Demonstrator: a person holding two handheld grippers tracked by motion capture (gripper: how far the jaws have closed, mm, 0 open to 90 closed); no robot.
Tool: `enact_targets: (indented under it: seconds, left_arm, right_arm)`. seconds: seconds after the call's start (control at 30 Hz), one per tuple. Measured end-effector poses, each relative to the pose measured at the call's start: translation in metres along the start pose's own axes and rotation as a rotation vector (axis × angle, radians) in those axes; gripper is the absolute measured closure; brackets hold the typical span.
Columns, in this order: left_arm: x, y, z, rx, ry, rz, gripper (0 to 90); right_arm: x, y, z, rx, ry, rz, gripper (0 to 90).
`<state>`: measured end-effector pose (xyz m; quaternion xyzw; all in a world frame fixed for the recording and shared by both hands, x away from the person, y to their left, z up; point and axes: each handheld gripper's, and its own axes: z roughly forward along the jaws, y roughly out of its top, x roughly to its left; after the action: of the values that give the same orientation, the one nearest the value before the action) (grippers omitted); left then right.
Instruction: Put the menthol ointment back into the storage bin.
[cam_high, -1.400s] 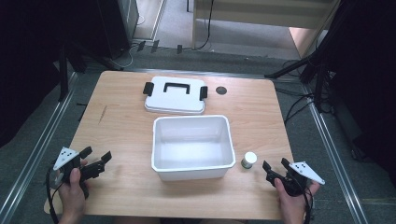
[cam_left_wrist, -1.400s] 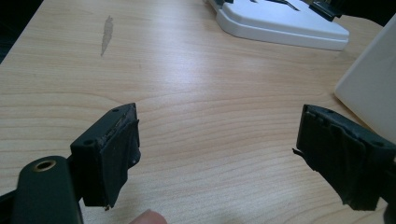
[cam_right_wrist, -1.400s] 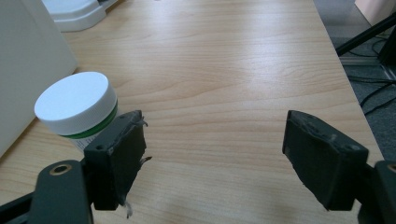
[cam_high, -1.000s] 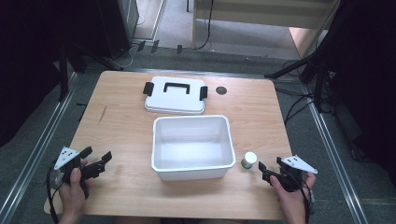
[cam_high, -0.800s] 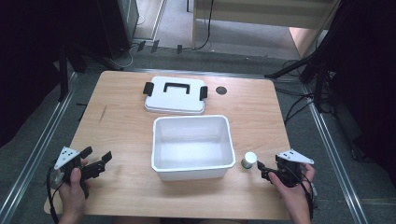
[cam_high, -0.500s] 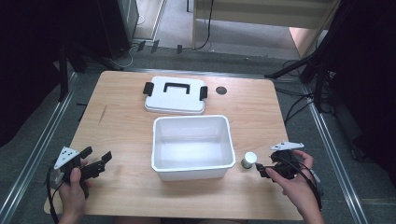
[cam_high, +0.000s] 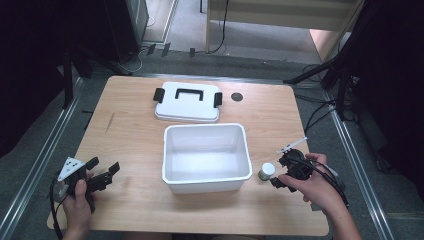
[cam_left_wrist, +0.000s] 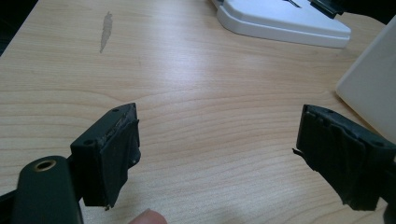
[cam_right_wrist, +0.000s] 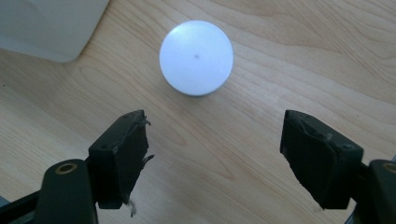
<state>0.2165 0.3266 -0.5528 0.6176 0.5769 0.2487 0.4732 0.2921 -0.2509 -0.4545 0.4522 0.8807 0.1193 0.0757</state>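
Lifted and swung inward since the earlier frames, the right tongs (cam_high: 278, 181) now hover at the lower right of the high view, tipped down toward one small white-capped jar (cam_high: 266, 171), where a moment ago they lay low near the table's near edge. The left tongs (cam_high: 102, 175) have kept their place at the lower left of that view.

One jar stands upright on the wooden table (cam_high: 130, 135), just beside the lower right corner of the one white bin (cam_high: 206, 179) and apart from it. In the right gripper view the jar's round white cap (cam_right_wrist: 196, 57) sits in the upper middle of the frame, beyond the two black pads (cam_right_wrist: 122, 156), which stand well apart with bare wood between them and touch nothing. A corner of the bin (cam_right_wrist: 51, 25) shows at the upper left of that view.

One white lid (cam_high: 187, 102) with a black handle and two black clasps lies flat at the top centre of the high view, just behind the open bin. One small dark round spot (cam_high: 237, 96) marks the table to the lid's right.

In the left gripper view the left tongs (cam_left_wrist: 217, 156) are also wide open, nothing but table between them; the lid (cam_left_wrist: 280, 21) shows at the upper right of the frame, the bin's wall (cam_left_wrist: 373, 88) at the right edge, and one grey smear (cam_left_wrist: 106, 30) on the wood at the upper left. Two hands, one on each tool, enter from the bottom of the high view.
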Motion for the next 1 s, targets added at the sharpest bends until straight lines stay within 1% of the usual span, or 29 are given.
enact_targets:
  seconds: [0.07, 0.2, 0.27, 0.3, 0.33, 0.37, 0.47, 0.5, 0.53, 0.57, 0.67, 0.7, 0.73, 0.8, 0.93, 0.97, 1.0]
  left_arm:
    - [0.0, 0.0, 0.0, -0.001, -0.001, -0.001, 14.4]
    - [0.0, 0.0, 0.0, -0.001, 0.0, -0.001, 14.4]
    - [0.0, 0.0, 0.0, -0.001, 0.0, -0.002, 14.3]
    - [0.0, 0.0, 0.0, -0.002, 0.0, -0.002, 14.3]
    - [0.0, 0.0, 0.0, -0.002, 0.0, -0.002, 14.3]
    - [0.001, 0.0, 0.0, -0.002, 0.0, -0.002, 14.4]
    - [0.001, 0.0, 0.0, -0.003, 0.001, -0.003, 14.4]
    - [0.001, 0.0, 0.0, -0.004, 0.001, -0.004, 14.4]
    - [0.001, 0.0, 0.0, -0.002, -0.001, -0.003, 14.4]
    - [0.001, 0.0, 0.0, -0.002, -0.001, -0.003, 14.4]
    - [0.001, 0.0, 0.0, -0.001, -0.002, -0.003, 14.4]
    - [0.001, 0.0, 0.0, 0.0, -0.002, -0.002, 14.3]
    - [0.001, 0.0, 0.0, 0.0, -0.002, -0.002, 14.4]
    - [0.001, 0.0, 0.001, 0.0, -0.001, -0.003, 14.4]
    - [0.001, 0.0, 0.001, 0.0, -0.003, -0.004, 14.4]
    - [0.001, 0.0, 0.001, 0.001, -0.001, -0.004, 14.4]
    - [0.001, 0.0, 0.001, 0.002, -0.002, -0.004, 14.4]
  right_arm:
    - [0.002, 0.006, 0.001, 0.018, 0.005, -0.002, 23.2]
    - [0.006, 0.015, 0.007, 0.043, -0.001, -0.029, 22.4]
    - [0.007, 0.02, 0.011, 0.054, 0.003, -0.029, 22.6]
    - [0.008, 0.024, 0.015, 0.066, -0.004, -0.035, 23.2]
    - [0.008, 0.024, 0.015, 0.066, -0.004, -0.035, 23.2]
    - [0.008, 0.028, 0.019, 0.078, 0.0, -0.042, 23.2]
    - [0.008, 0.032, 0.021, 0.085, 0.001, -0.043, 24.3]
    - [0.009, 0.036, 0.023, 0.087, 0.007, -0.041, 26.9]
    - [0.009, 0.036, 0.023, 0.087, 0.007, -0.041, 26.9]
    - [0.01, 0.04, 0.026, 0.09, 0.012, -0.042, 29.7]
    - [0.011, 0.043, 0.029, 0.099, 0.013, -0.052, 30.4]
    - [0.013, 0.044, 0.03, 0.107, 0.009, -0.044, 31.5]
    - [0.012, 0.046, 0.031, 0.11, 0.007, -0.052, 33.0]
    - [0.012, 0.048, 0.034, 0.116, -0.003, -0.051, 35.4]
    - [0.011, 0.05, 0.037, 0.14, -0.002, -0.037, 48.3]
    - [0.011, 0.05, 0.037, 0.14, -0.005, -0.045, 50.9]
    - [0.01, 0.051, 0.037, 0.138, -0.005, -0.047, 51.3]
